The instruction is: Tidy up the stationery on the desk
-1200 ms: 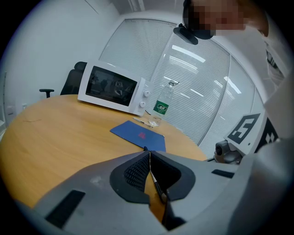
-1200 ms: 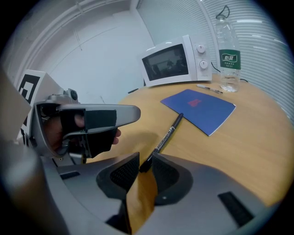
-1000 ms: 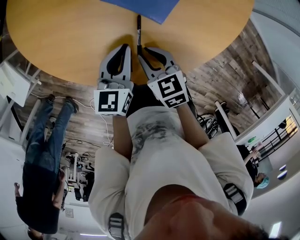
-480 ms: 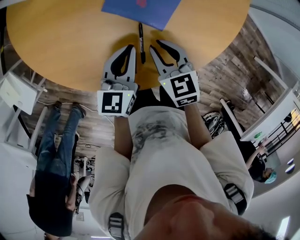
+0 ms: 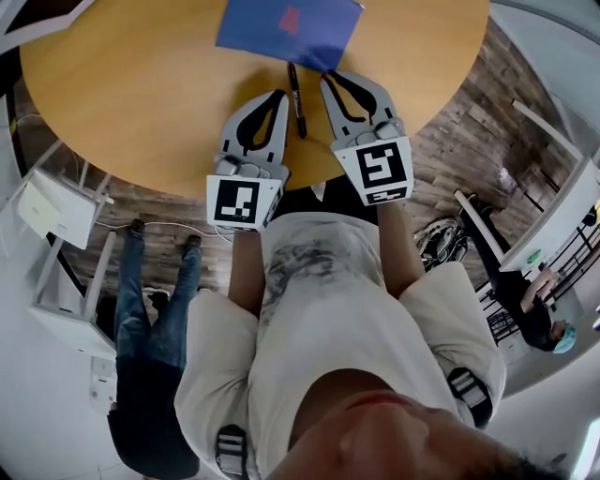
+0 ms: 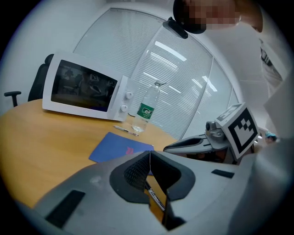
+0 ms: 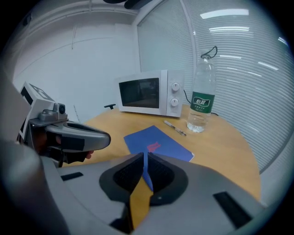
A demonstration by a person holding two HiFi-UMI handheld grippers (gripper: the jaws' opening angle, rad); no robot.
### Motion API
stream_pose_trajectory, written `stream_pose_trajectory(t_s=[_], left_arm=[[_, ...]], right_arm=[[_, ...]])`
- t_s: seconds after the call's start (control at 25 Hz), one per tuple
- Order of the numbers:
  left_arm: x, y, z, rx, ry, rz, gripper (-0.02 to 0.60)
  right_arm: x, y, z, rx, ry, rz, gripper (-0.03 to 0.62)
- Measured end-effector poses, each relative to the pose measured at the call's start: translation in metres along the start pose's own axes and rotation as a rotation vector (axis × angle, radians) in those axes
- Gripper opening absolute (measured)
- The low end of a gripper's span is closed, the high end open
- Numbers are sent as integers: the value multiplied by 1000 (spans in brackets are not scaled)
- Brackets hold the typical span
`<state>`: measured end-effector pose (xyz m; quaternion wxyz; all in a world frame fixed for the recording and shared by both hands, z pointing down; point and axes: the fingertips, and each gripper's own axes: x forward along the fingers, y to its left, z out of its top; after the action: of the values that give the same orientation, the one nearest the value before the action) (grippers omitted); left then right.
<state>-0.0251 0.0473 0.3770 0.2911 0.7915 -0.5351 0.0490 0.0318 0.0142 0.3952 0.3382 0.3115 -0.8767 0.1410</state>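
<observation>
Both grippers hover low over the round wooden desk point(image 5: 131, 94), side by side and aimed toward 12 o'clock. The left gripper point(image 5: 278, 96) has its jaws pressed together with nothing between them. The right gripper point(image 5: 328, 79) is likewise closed and empty. A black pen point(image 5: 296, 98) lies flat on the desk between the two, running toward 12 o'clock, with its far end just at the near edge of a blue folder point(image 5: 281, 28). Beyond the folder, in the left gripper view, a second pen point(image 6: 126, 131) lies near a water bottle point(image 6: 146, 110), with a white microwave point(image 6: 85, 89) at 10 o'clock.
</observation>
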Motion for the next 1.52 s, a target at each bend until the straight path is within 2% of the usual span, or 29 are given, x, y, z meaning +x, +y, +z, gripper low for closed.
stream_pose_trajectory(t_s=[0.32,0.64,0.76,1.12,1.52], left_arm=[[13,6,20,44,-10,-39,12],[30,15,38,13,-8,0,13],[39,19,39,-2,-3,21,12],[72,24,42,-37,18,55,12],[94,33,41,-74,34,77,14]], right_arm=[[9,-34,32,-55,-27,-55,80],[38,-59,52,-134,-20,-23,86],[49,-70,54,-144,-12,-4,135],[83,-112,60,-177,6,12,140],[118,-137,61,-192,43,28,145]])
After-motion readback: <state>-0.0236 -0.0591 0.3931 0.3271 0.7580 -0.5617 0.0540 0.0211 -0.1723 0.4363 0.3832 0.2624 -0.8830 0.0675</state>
